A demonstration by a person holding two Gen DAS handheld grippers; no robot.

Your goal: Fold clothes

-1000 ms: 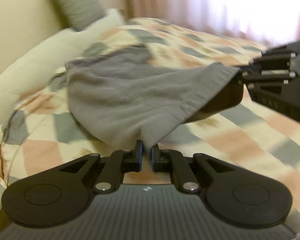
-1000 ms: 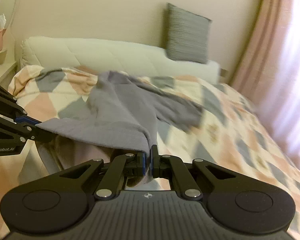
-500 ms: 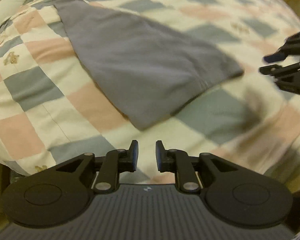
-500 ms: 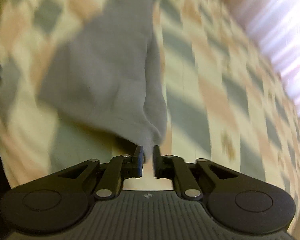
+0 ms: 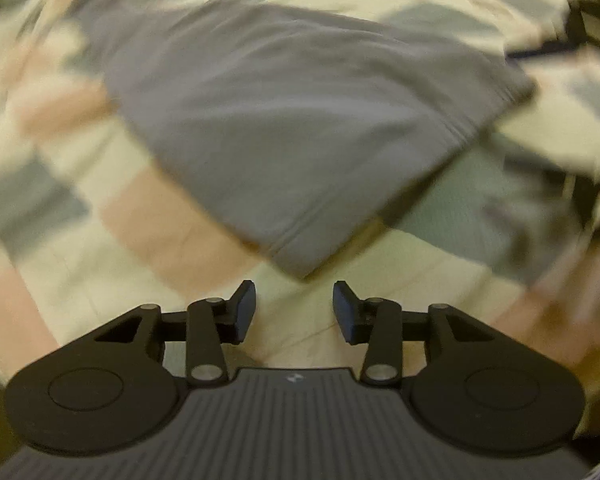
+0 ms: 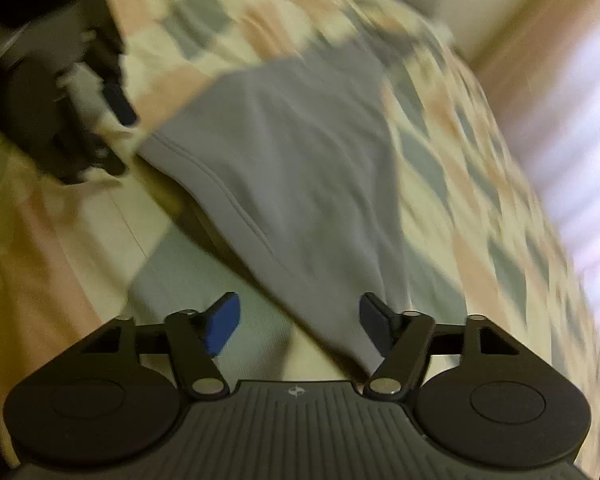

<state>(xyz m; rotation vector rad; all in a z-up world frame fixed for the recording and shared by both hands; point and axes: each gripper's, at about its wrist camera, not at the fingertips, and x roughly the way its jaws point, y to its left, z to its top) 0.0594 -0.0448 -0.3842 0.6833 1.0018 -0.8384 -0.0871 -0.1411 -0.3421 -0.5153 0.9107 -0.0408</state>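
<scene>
A grey garment (image 5: 300, 120) lies flat on a checked bedspread (image 5: 152, 232). In the left wrist view its near hemmed corner points toward my left gripper (image 5: 294, 312), which is open and empty just short of it. In the right wrist view the garment (image 6: 300, 160) runs away from my right gripper (image 6: 300, 324), which is open with the hem's end lying between its fingers, not pinched. The left gripper (image 6: 80, 112) shows blurred at upper left, beside the garment's other corner.
The bedspread (image 6: 480, 200) covers the bed in cream, pink and grey squares. A bright curtained window (image 6: 580, 120) is on the right. Both views are motion-blurred. The bed's edge falls away at the left of the right wrist view.
Both grippers held the garment's hem lifted a second ago. They have let it go and opened wide, and the garment now lies flat on the bed.
</scene>
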